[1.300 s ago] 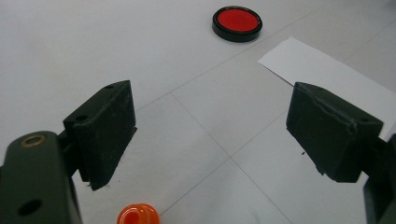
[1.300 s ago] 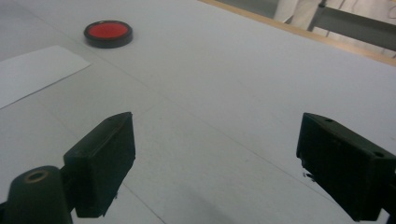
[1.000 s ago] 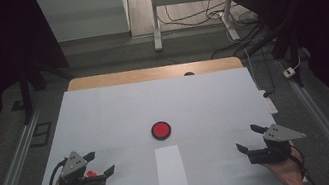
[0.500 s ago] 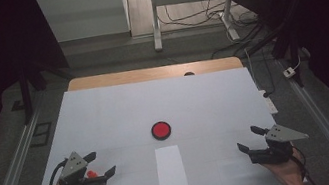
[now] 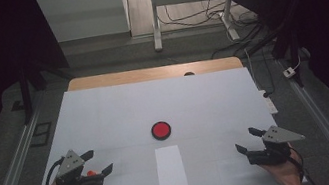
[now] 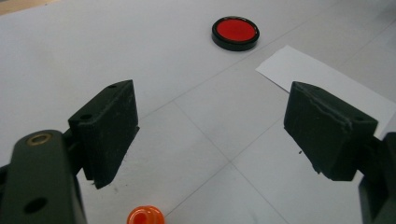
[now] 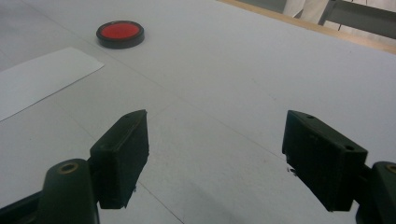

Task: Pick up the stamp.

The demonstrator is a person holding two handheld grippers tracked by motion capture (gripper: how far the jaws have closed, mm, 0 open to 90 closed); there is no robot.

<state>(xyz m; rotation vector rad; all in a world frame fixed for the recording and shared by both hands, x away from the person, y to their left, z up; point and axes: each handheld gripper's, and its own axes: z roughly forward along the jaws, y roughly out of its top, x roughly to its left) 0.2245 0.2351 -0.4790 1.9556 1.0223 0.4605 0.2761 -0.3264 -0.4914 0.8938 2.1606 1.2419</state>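
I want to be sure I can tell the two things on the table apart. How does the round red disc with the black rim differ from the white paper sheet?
The round red disc with the black rim is circular and raised off the surface; the white rectangular paper sheet is long, straight-edged and lies flat. The disc is red and black, the sheet plain white. The disc lies farther from the person, the sheet nearer. Both rest untouched on the pale grey table, apart from each other.

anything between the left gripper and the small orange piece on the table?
Nothing visible. The small orange rounded piece lies on the white table cover just below the open left gripper, between its black fingers. The white paper sheet and red disc with black rim lie farther off.
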